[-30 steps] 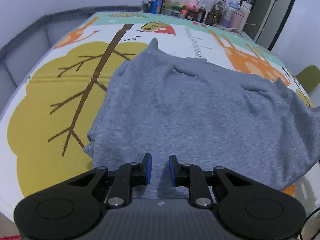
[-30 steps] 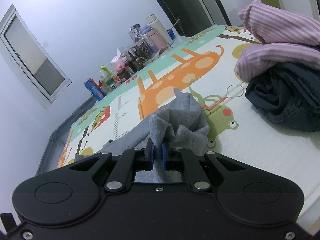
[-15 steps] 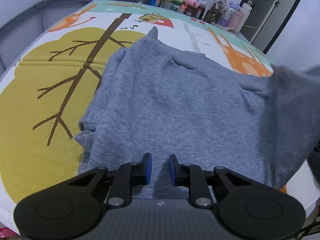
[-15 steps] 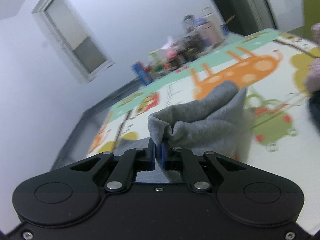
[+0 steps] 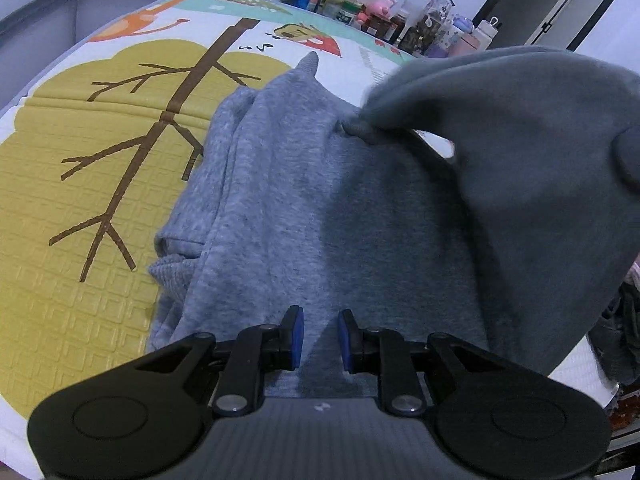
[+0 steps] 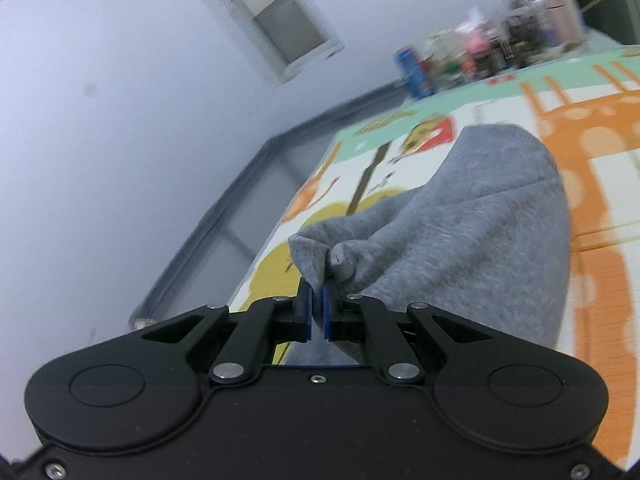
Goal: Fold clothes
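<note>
A grey sweatshirt (image 5: 304,216) lies spread on the printed play mat (image 5: 80,168). Its right part (image 5: 532,184) is lifted and arches over the body, casting a shadow. My left gripper (image 5: 319,334) hovers open over the near hem with nothing between its blue pads. In the right wrist view my right gripper (image 6: 317,308) is shut on a bunched edge of the grey sweatshirt (image 6: 472,232), which hangs from it above the mat (image 6: 600,184). A ribbed cuff (image 5: 172,270) pokes out at the left side.
Bottles, cans and jars (image 5: 384,16) crowd the far edge of the mat. A grey rail (image 5: 36,12) borders the far left. Dark clothing (image 5: 616,336) lies at the right edge. A window (image 6: 292,28) is in the wall, a dark door frame (image 5: 548,4) far right.
My right gripper has carried the held sweatshirt edge up and leftward over the garment's body; the lifted flap now fills the right of the left wrist view. The left gripper stayed open, nearer the hem.
</note>
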The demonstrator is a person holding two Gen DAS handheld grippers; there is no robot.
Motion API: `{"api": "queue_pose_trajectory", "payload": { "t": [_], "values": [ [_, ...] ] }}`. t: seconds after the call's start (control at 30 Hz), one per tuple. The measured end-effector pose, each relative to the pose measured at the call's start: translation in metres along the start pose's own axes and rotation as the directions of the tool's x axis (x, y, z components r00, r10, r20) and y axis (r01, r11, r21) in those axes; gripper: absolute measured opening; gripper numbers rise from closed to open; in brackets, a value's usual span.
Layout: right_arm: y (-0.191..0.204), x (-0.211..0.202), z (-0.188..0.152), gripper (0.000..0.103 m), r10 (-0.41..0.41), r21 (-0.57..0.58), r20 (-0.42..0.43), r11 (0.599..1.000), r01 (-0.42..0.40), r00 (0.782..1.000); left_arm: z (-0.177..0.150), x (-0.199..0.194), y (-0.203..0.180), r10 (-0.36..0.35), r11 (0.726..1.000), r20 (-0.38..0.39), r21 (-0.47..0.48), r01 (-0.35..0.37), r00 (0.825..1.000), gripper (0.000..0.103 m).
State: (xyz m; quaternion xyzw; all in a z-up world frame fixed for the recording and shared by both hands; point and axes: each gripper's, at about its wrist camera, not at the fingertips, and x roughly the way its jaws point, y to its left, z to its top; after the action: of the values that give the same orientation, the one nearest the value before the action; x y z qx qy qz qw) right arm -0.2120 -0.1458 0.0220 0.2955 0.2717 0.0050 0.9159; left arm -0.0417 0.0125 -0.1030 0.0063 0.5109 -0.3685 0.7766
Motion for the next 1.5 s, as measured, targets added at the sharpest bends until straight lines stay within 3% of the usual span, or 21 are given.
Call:
{"api": "queue_pose_trajectory", "payload": {
  "t": [0.23, 0.63, 0.77, 0.93, 1.2, 1.27, 1.5],
  "values": [
    [0.012, 0.043, -0.019, 0.005, -0.012, -0.007, -0.179, 1.0, 0.011, 0.984, 0.0, -0.002, 0.005, -0.032, 0.999, -0.002, -0.008, 0.032, 0.999, 0.021],
    [-0.011, 0.096, -0.035, 0.01, -0.1, 0.022, -0.409, 0.993, 0.119, 0.907, -0.009, -0.02, -0.005, -0.01, 0.99, 0.0, 0.142, 0.01, 1.0, 0.03],
    [-0.009, 0.097, -0.035, 0.014, -0.112, 0.006, -0.417, 0.992, 0.126, 0.902, -0.012, -0.028, -0.003, -0.004, 0.986, 0.005, 0.165, 0.003, 1.0, 0.03],
    [0.002, 0.094, -0.03, 0.04, -0.148, -0.07, -0.392, 0.989, 0.131, 0.908, -0.015, -0.038, -0.001, 0.005, 0.981, 0.011, 0.196, -0.007, 1.0, 0.03],
    [0.028, 0.104, -0.032, 0.051, -0.276, -0.298, -0.363, 0.939, 0.17, 0.89, -0.022, -0.049, -0.001, 0.029, 0.956, 0.012, 0.291, -0.031, 1.0, 0.033],
    [0.03, 0.11, -0.033, 0.051, -0.265, -0.302, -0.387, 0.941, 0.15, 0.883, -0.024, -0.051, 0.0, 0.053, 0.952, 0.018, 0.301, -0.056, 0.998, 0.042],
    [0.032, 0.134, -0.025, 0.052, -0.293, -0.247, -0.428, 0.948, 0.201, 0.855, -0.023, -0.059, 0.014, 0.052, 0.961, 0.044, 0.269, -0.062, 0.998, 0.042]
  ]
}}
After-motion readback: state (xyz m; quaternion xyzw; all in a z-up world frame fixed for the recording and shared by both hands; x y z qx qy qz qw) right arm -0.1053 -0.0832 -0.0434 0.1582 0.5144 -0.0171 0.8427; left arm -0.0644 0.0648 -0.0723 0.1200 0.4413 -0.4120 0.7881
